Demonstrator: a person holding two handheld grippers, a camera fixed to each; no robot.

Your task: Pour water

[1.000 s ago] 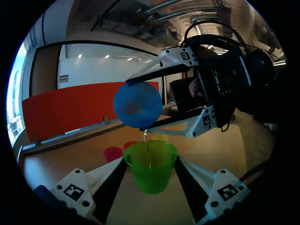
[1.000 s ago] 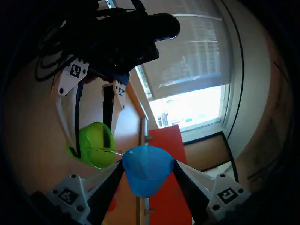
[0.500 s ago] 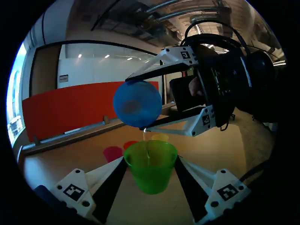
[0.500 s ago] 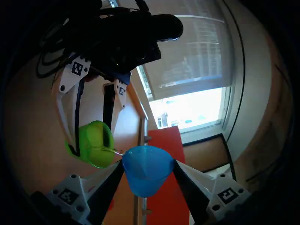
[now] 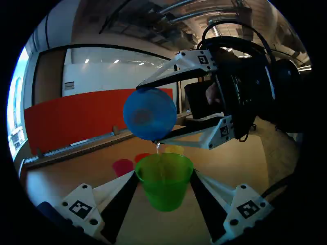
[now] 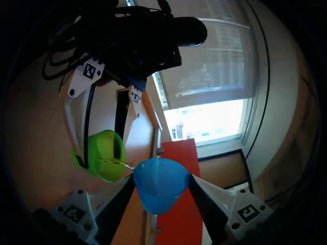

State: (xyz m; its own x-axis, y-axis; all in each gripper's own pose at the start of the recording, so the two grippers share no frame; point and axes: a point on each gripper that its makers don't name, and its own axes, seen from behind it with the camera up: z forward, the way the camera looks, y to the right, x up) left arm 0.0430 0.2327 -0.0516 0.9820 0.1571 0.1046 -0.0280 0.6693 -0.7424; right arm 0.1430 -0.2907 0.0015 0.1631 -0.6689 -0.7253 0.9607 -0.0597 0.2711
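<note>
In the left gripper view my left gripper [image 5: 164, 183] is shut on an upright green cup [image 5: 164, 185]. Just above it, the right gripper [image 5: 153, 113] holds a blue cup [image 5: 149, 114] tipped on its side, mouth toward the camera. A thin stream of water [image 5: 157, 148] falls from the blue cup's lip into the green cup. In the right gripper view my right gripper [image 6: 160, 191] is shut on the blue cup [image 6: 160, 190]. The green cup [image 6: 101, 156] sits to its left between the left gripper's fingers [image 6: 77, 126], with a thin thread of water [image 6: 118, 163] running across into it.
A wooden table [image 5: 245, 157] lies below. On it behind the green cup stand a pink cup [image 5: 122, 166], a red cup [image 5: 141, 157] and a yellow cup [image 5: 175, 149]. A red wall panel [image 5: 73, 118] and a window [image 6: 208, 118] lie beyond. A hand [image 5: 212, 94] holds the right gripper.
The right gripper view has rolled slightly, so the left gripper and green cup have shifted a little in it. Both cups stay gripped and the water keeps trickling.
</note>
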